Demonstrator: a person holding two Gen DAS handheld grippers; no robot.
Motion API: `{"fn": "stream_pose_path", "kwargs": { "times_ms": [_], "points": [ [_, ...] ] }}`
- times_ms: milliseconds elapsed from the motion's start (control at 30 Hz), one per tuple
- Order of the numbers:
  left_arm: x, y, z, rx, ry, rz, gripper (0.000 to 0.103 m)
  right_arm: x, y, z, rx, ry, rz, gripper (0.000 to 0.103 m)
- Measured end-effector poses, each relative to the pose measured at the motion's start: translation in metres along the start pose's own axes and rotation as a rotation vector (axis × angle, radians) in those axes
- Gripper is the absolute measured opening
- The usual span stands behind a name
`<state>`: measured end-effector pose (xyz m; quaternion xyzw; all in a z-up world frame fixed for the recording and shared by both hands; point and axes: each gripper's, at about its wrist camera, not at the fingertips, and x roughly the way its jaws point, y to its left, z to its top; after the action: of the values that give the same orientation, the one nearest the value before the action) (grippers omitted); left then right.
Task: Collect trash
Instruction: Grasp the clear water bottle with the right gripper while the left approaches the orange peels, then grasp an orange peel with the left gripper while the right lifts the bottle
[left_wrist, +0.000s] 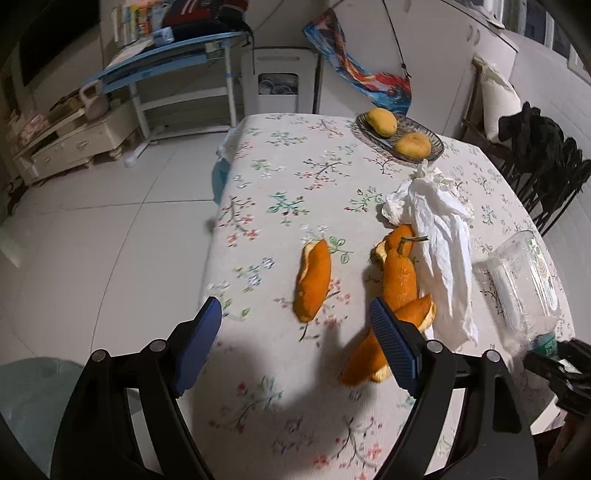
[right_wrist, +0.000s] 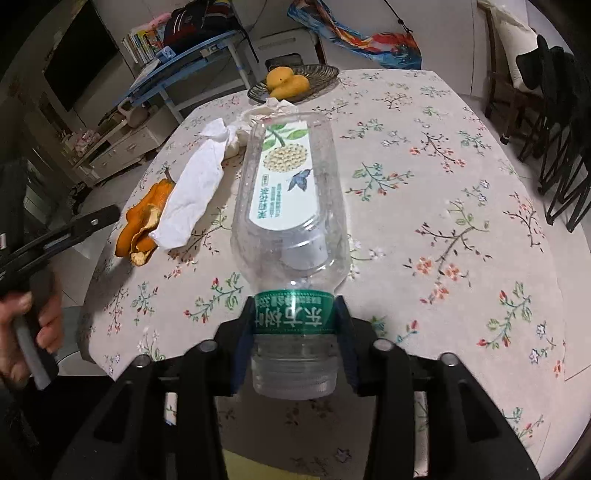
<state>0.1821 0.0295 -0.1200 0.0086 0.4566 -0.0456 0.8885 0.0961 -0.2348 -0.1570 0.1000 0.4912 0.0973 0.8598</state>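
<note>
The right gripper (right_wrist: 295, 328) is clamped on the neck end of an empty clear plastic bottle (right_wrist: 291, 206), its blue pads pressing the green band just above the threaded mouth. The bottle's body reaches away from the gripper over the floral-clothed surface (right_wrist: 424, 221); whether it rests on the cloth or is lifted cannot be told.

The left gripper (left_wrist: 295, 317) stands wide with nothing held. Its right finger overlaps the near end of a long heap of orange peel (left_wrist: 397, 280), and a single piece of orange peel (left_wrist: 313, 282) lies on the surface just beyond the gap between the fingers, not touched by either. At the left edge of the right wrist view a hand (right_wrist: 26, 332) grips this gripper's handle.

Just to the right of the heap, partly over it, lies a crumpled white tissue (left_wrist: 441, 236), between the peel and the bottle. Farther back, near the far edge of the surface, a glass dish (left_wrist: 400, 138) holds two yellow fruits (left_wrist: 384, 122).
</note>
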Motion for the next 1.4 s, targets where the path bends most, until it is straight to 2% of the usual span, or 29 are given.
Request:
{"fn": "stream_pose_path", "kwargs": {
  "times_ms": [33, 167, 267, 400, 600, 733, 767, 867, 1133, 1400],
  "points": [
    [0.003, -0.001, 0.001, 0.003, 0.004, 0.002, 0.079, -0.003, 0.001, 0.0, -0.001, -0.02, 0.002, 0.065],
    [0.015, 0.0, 0.004, 0.001, 0.021, 0.015, 0.079, -0.004, 0.007, 0.009, -0.023, -0.081, 0.0, 0.071],
    [0.02, 0.001, 0.006, 0.006, 0.028, 0.018, 0.075, -0.002, 0.012, 0.018, -0.046, -0.119, -0.014, 0.071],
    [0.022, -0.002, 0.008, 0.032, 0.027, 0.02, 0.067, 0.006, 0.005, 0.03, -0.016, -0.139, -0.014, 0.071],
    [0.03, -0.007, 0.012, 0.066, 0.045, 0.007, 0.049, 0.012, -0.002, 0.038, 0.002, -0.143, -0.021, 0.071],
    [0.039, -0.009, 0.012, 0.081, 0.076, -0.011, 0.023, 0.017, -0.004, 0.037, 0.003, -0.134, -0.023, 0.071],
    [0.038, -0.012, 0.012, 0.093, 0.071, -0.012, 0.02, 0.018, -0.004, 0.038, 0.002, -0.131, -0.022, 0.071],
    [0.035, -0.013, 0.013, 0.094, 0.061, -0.027, 0.017, 0.024, -0.006, 0.039, 0.009, -0.118, -0.007, 0.061],
    [0.002, -0.008, 0.022, 0.038, -0.044, -0.054, 0.016, 0.014, -0.025, 0.037, 0.126, -0.144, 0.112, 0.057],
    [-0.045, -0.014, 0.012, 0.026, -0.151, -0.081, 0.016, -0.005, -0.028, 0.025, 0.204, -0.18, 0.241, 0.057]
  ]
}}
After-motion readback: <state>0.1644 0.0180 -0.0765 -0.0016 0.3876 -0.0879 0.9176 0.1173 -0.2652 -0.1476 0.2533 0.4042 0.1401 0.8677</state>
